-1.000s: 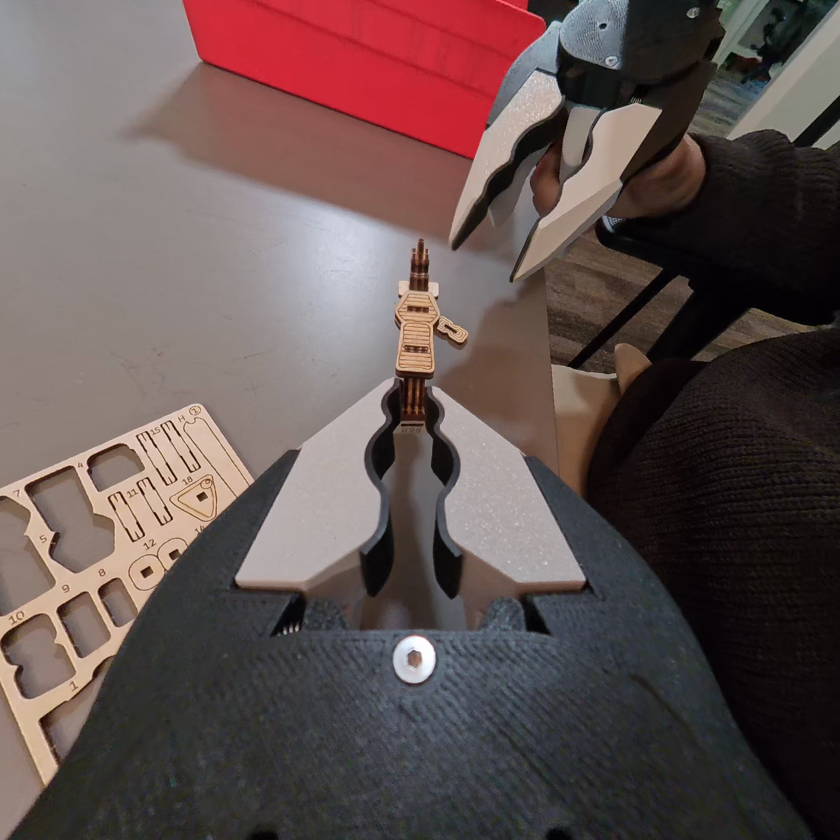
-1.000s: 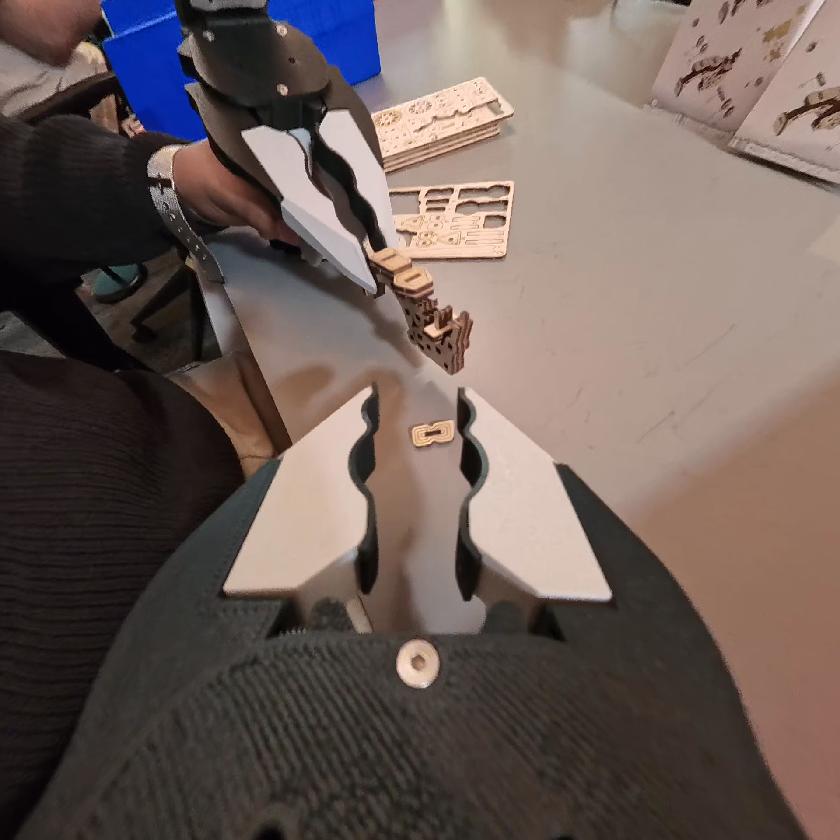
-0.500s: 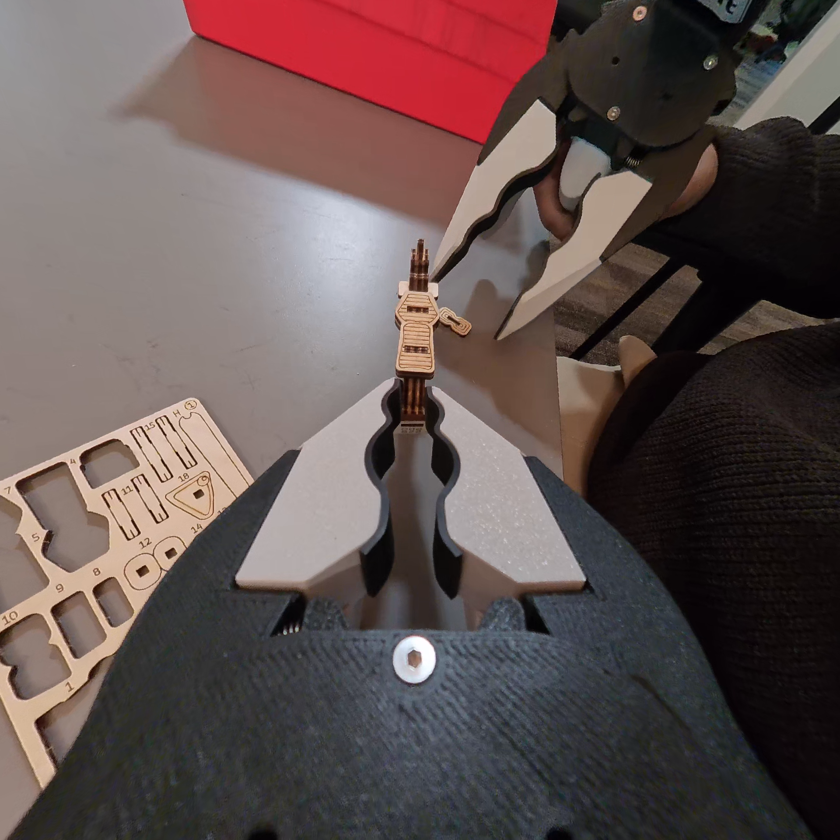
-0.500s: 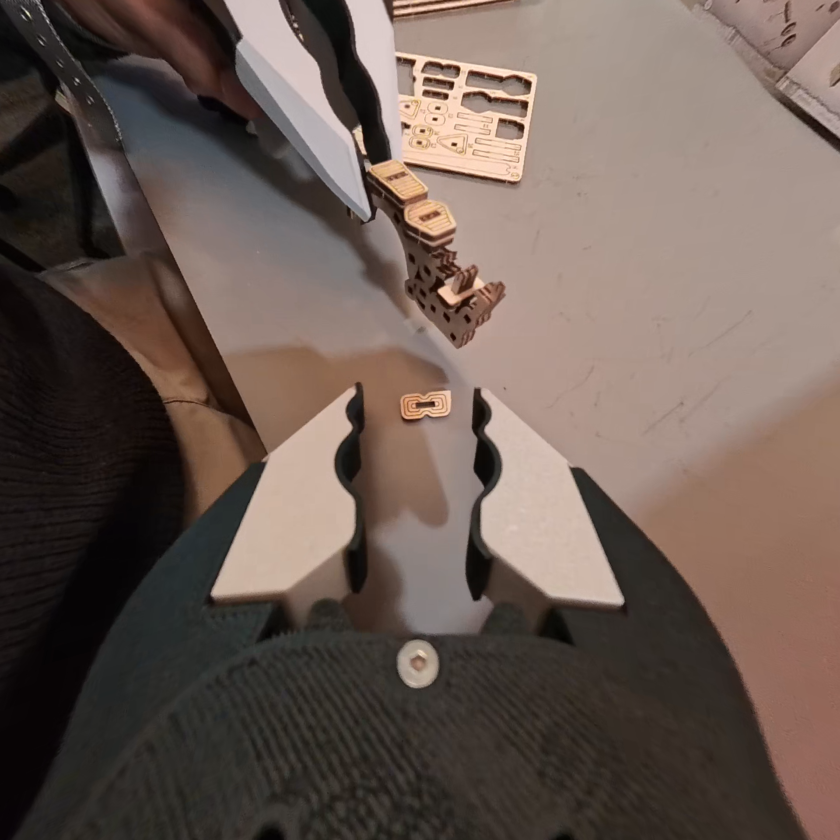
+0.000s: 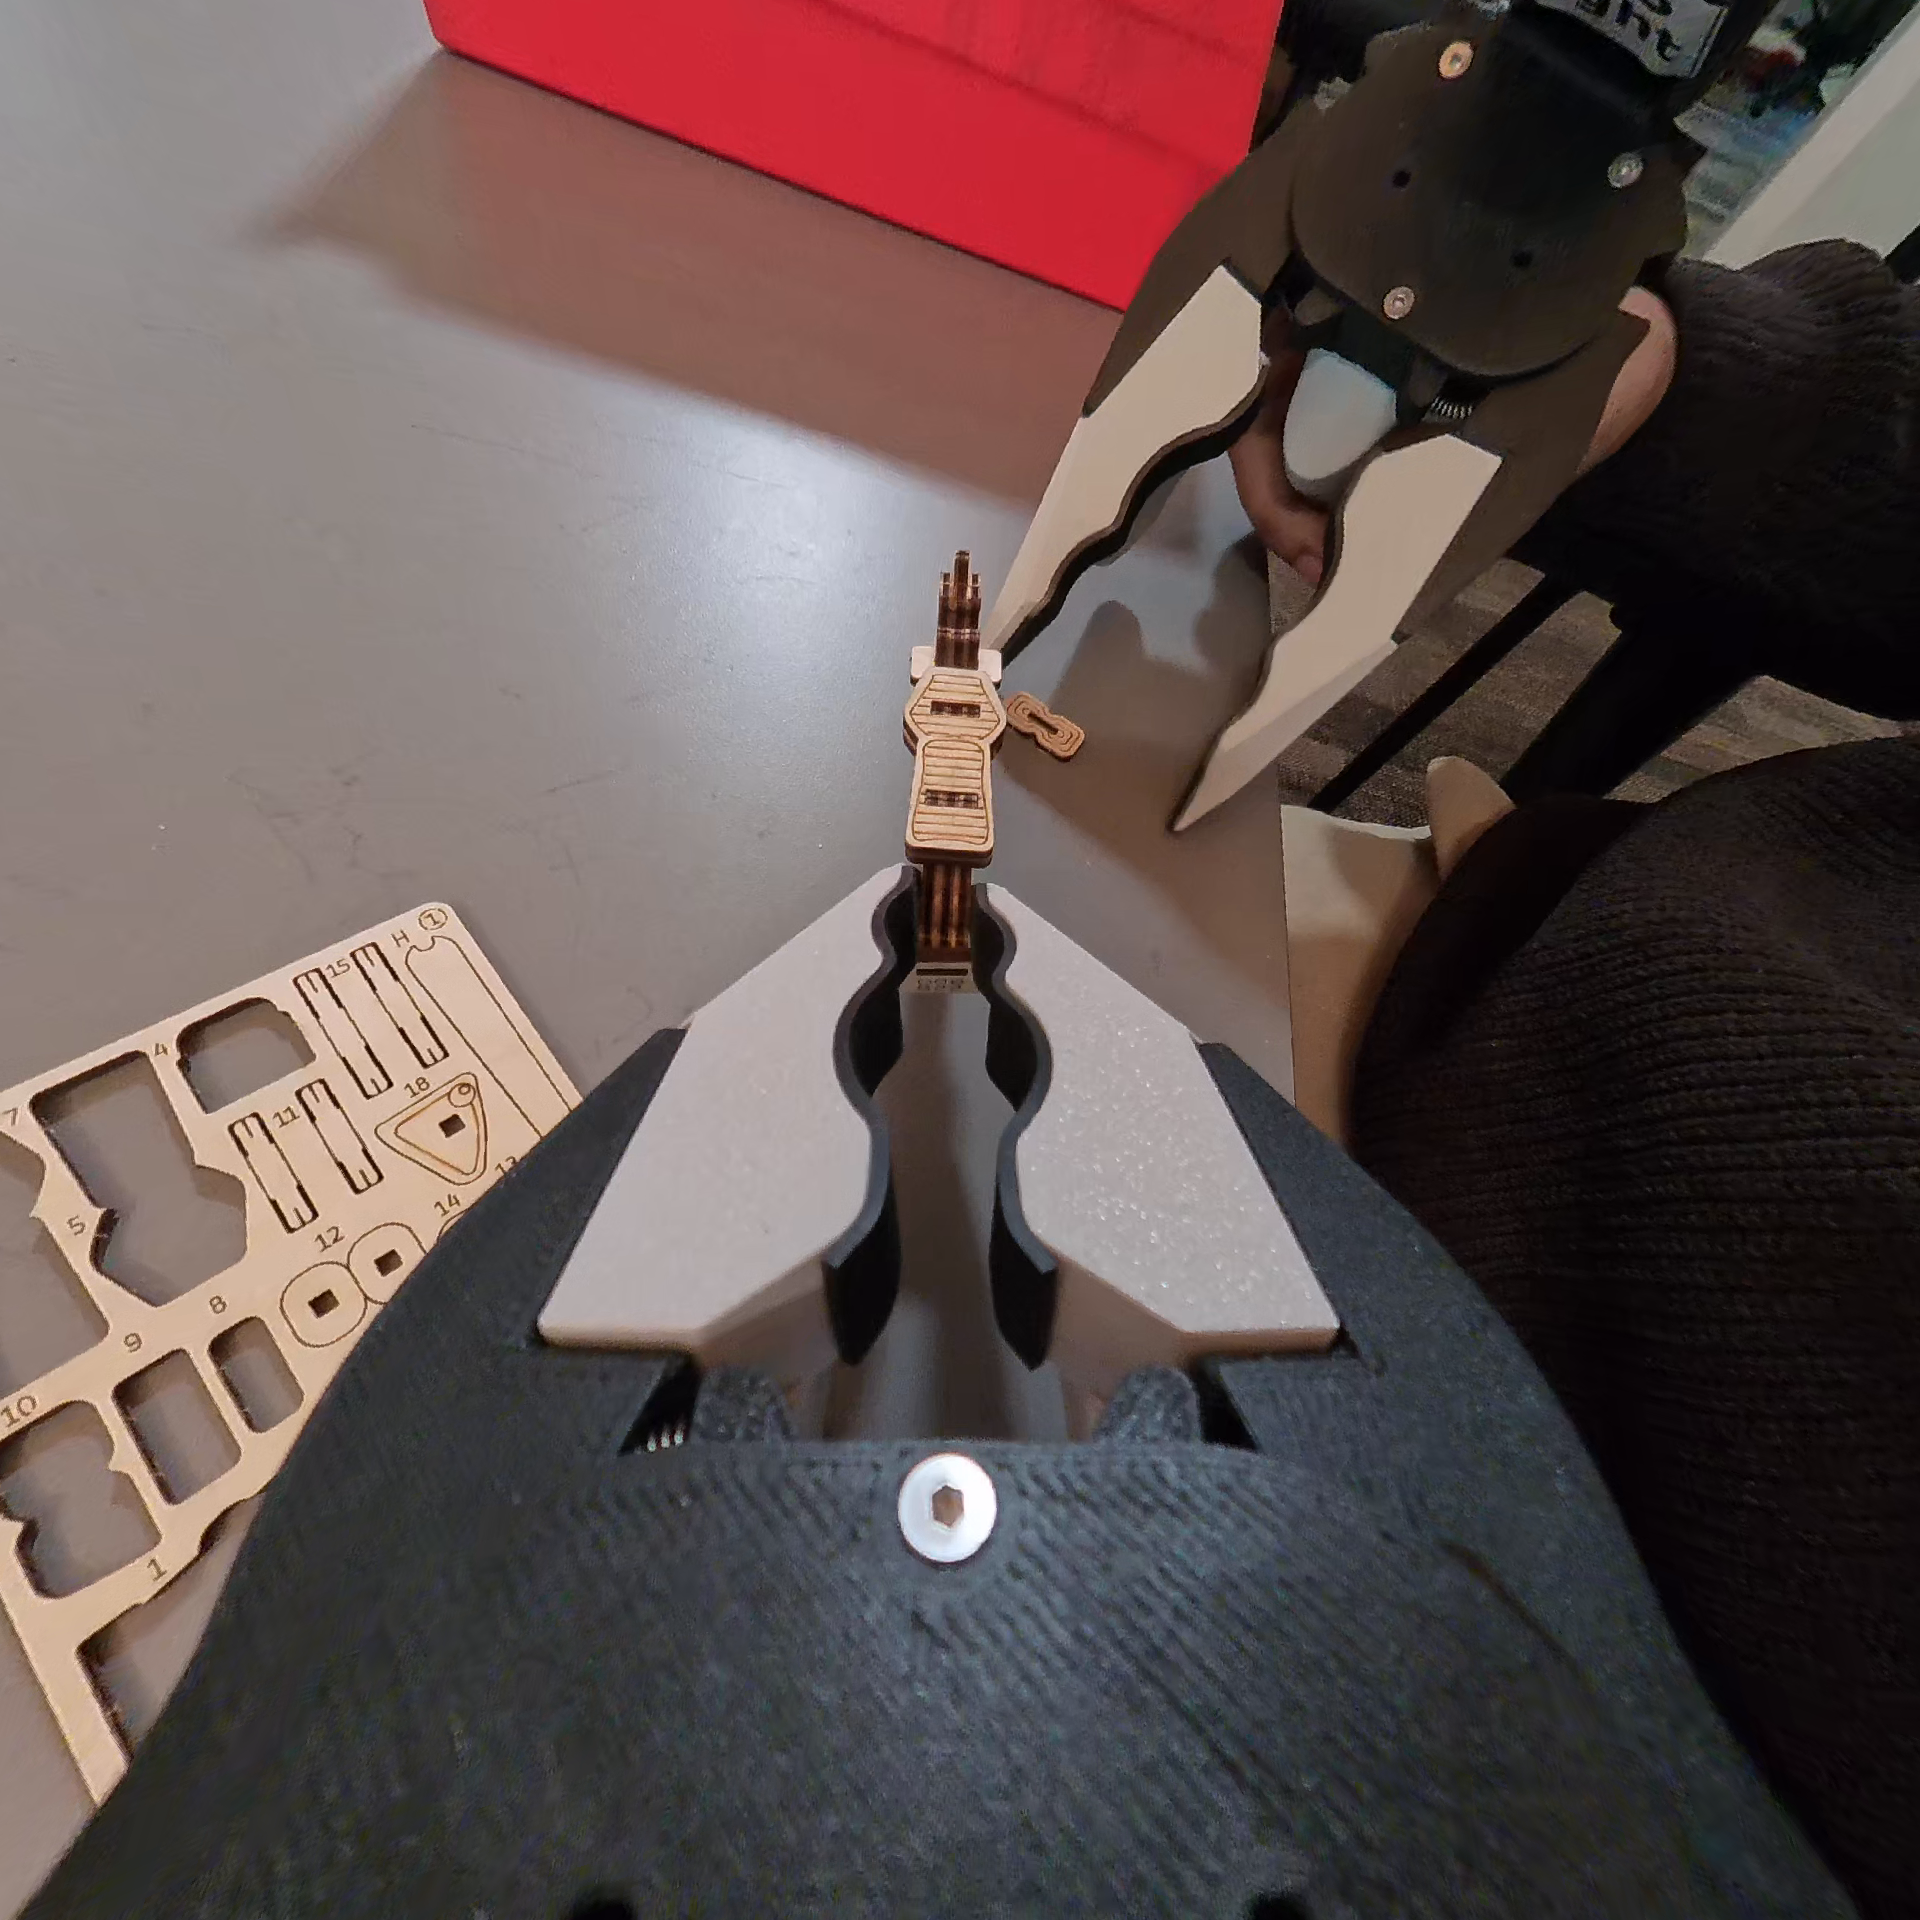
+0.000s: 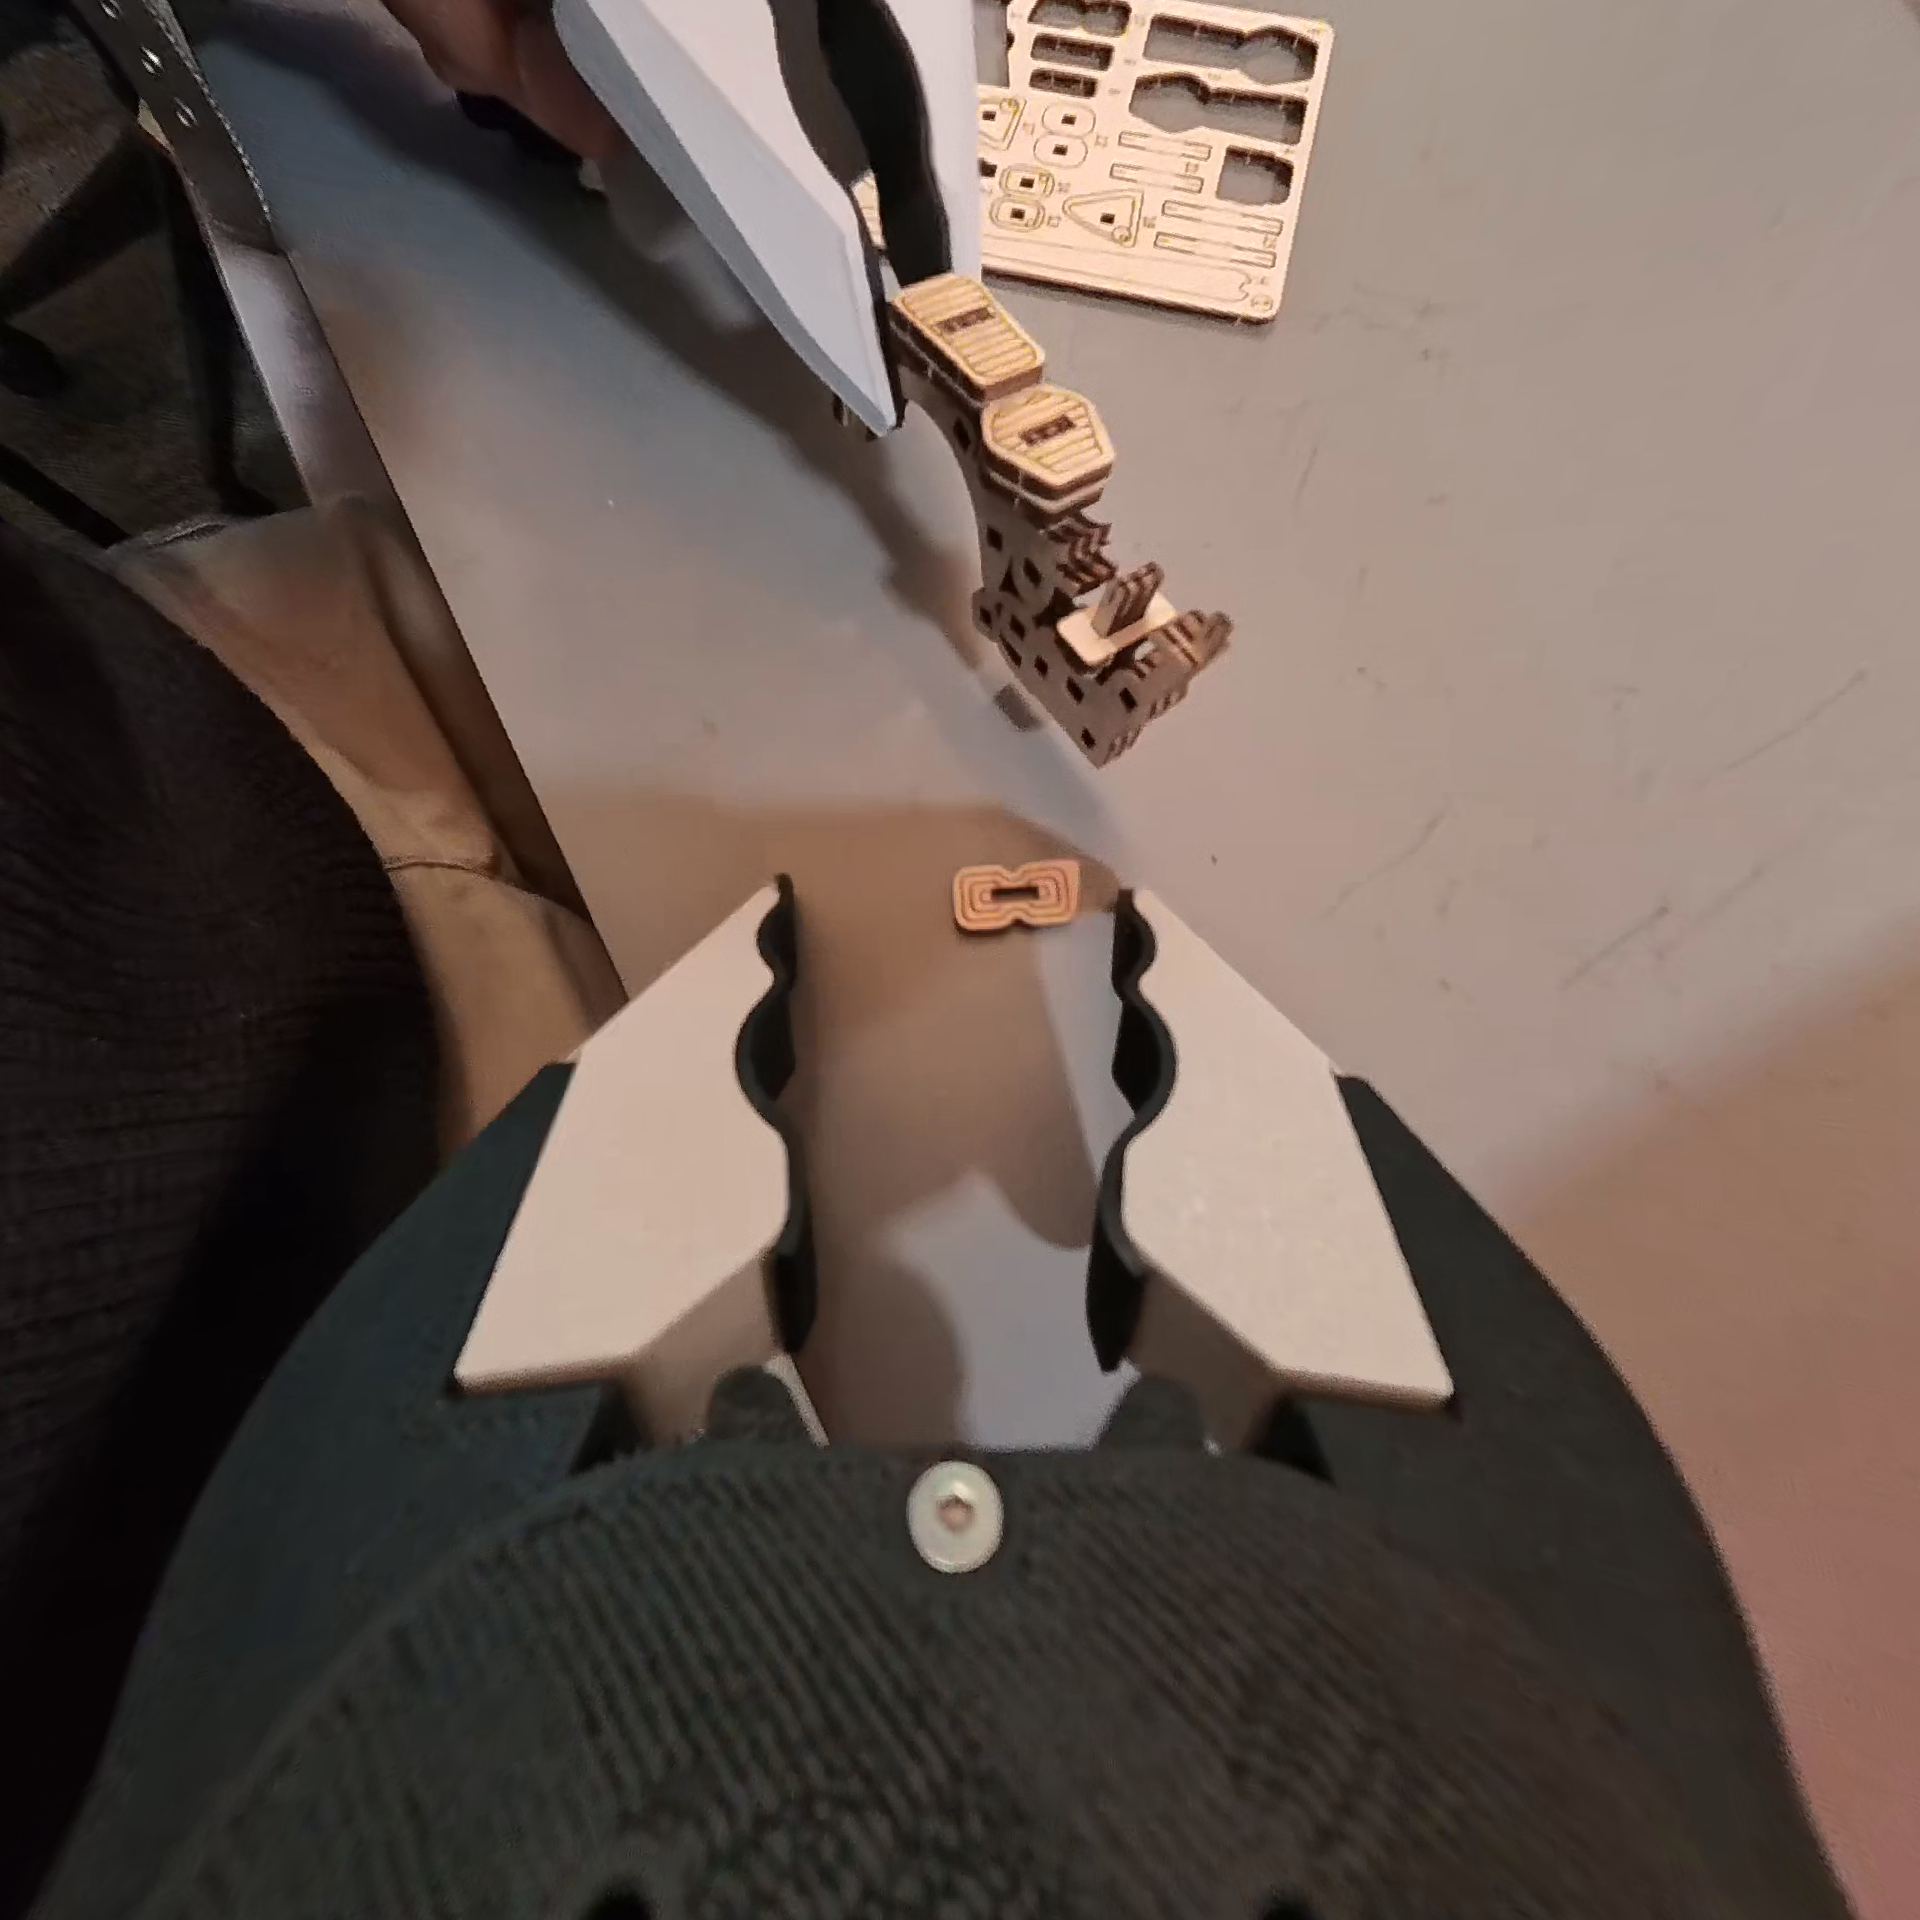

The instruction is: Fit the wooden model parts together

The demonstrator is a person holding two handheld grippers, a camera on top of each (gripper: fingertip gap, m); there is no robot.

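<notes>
My left gripper (image 5: 943, 920) is shut on the end of a part-built wooden model (image 5: 951, 758) and holds it above the grey table (image 5: 416, 520). In the right wrist view the model (image 6: 1049, 457) hangs down and to the right from the left gripper (image 6: 883, 301). A small flat wooden piece with a slot (image 6: 1018, 902) lies on the table just beyond and between my right gripper's fingertips. My right gripper (image 6: 954, 899) is open and empty. In the left wrist view it (image 5: 1091, 732) points down over that piece (image 5: 1044, 722), right of the model.
A punched-out wooden parts sheet (image 5: 208, 1195) lies flat at the left; it also shows in the right wrist view (image 6: 1153, 156). A red box (image 5: 883, 94) stands at the back. The table edge (image 5: 1288, 935) runs close by, with the person's dark sleeve (image 5: 1662, 1247) beyond it. Tip to tip, the grippers are about 8 cm apart.
My right gripper has tilted down and come in toward the small flat piece, still open. My left gripper and the model have stayed nearly still.
</notes>
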